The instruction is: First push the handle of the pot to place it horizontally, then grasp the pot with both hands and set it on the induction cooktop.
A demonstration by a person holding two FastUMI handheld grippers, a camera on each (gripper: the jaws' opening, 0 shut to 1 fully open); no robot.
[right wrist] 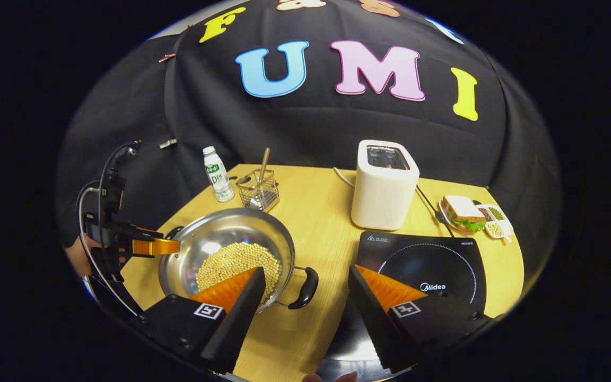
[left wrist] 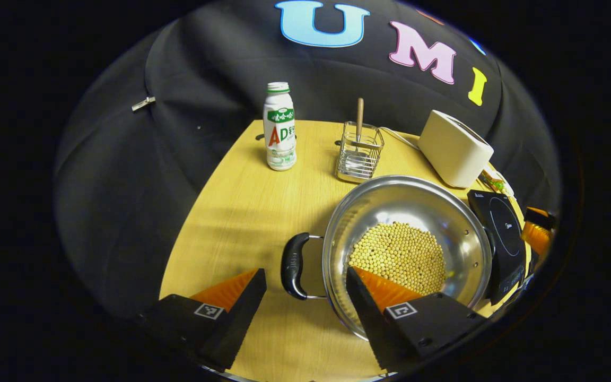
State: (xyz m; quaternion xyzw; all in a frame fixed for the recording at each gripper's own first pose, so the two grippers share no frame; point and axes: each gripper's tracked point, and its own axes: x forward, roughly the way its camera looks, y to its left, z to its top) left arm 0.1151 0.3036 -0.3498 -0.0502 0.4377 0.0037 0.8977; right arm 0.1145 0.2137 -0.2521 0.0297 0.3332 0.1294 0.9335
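- The pot [left wrist: 409, 249], a steel one with a heap of pale yellow beans [left wrist: 398, 254] in its bottom, stands on the wooden bench [left wrist: 242, 212], just beside the induction cooktop [right wrist: 422, 262] and not on it
- In the left gripper view the left gripper [left wrist: 305, 297] is spread wide; the pot's black left handle [left wrist: 294, 265] lies in the gap between its two fingers, with neither finger pressing on it, and one finger reaches over the pot's rim
- In the right gripper view the right gripper [right wrist: 305, 297] is likewise wide open, with the pot's other black handle [right wrist: 305, 289] between its fingers, untouched; one finger overlaps the pot's rim, the other overlaps the near edge of the cooktop
- That same view shows the left gripper farther off at the pot's far side, with cables looping up from it and a hand [right wrist: 80, 254] behind it
- At the back of the bench stand a white drink bottle [left wrist: 279, 127] and a wire holder [left wrist: 359, 153] with a wooden-handled utensil upright in it
- A white toaster [right wrist: 385, 183] stands behind the cooktop, and a sandwich [right wrist: 463, 213] lies on a small tray to its right, near the bench edge
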